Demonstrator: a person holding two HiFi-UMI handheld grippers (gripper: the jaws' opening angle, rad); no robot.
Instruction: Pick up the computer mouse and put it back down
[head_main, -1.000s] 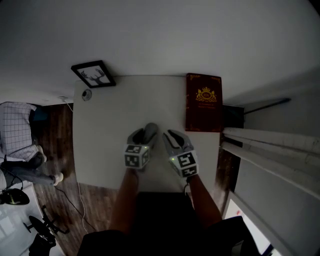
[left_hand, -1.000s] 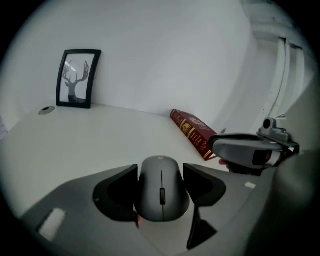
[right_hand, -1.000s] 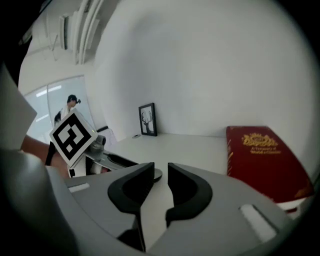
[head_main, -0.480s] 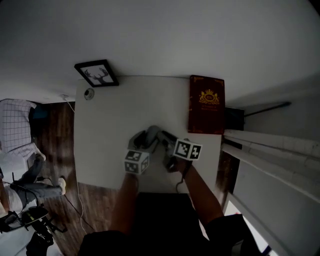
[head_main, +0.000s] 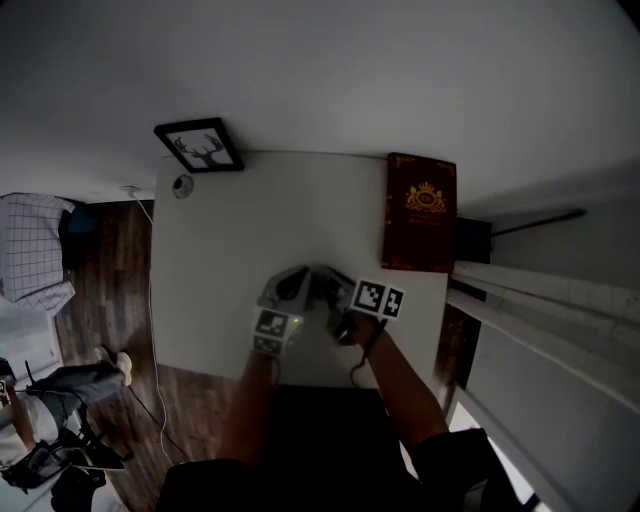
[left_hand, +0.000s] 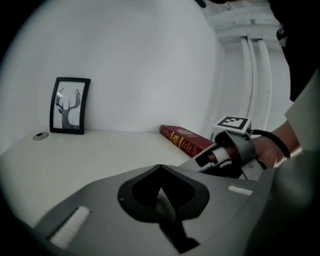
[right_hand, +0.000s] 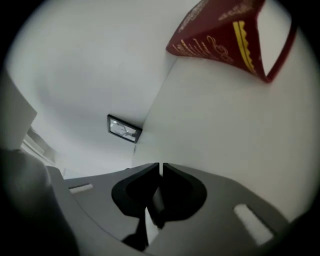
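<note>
No computer mouse shows in any view. Both grippers hover over the near part of the white table, their tips close together. My left gripper is shut: in the left gripper view its jaws meet in a point with nothing between them; they have just been closing. My right gripper is rolled onto its side and points toward the left one. Its jaws have just been closing and stand a thin slit apart, holding nothing. The right gripper also shows in the left gripper view, just ahead to the right.
A red book lies along the table's right edge. A framed deer picture stands at the far left corner with a small round object beside it. A wall bounds the far side. A person is on the wood floor at left.
The right gripper has rolled onto its side and come in toward the left one. The left gripper's jaws have closed. The person on the floor has shifted.
</note>
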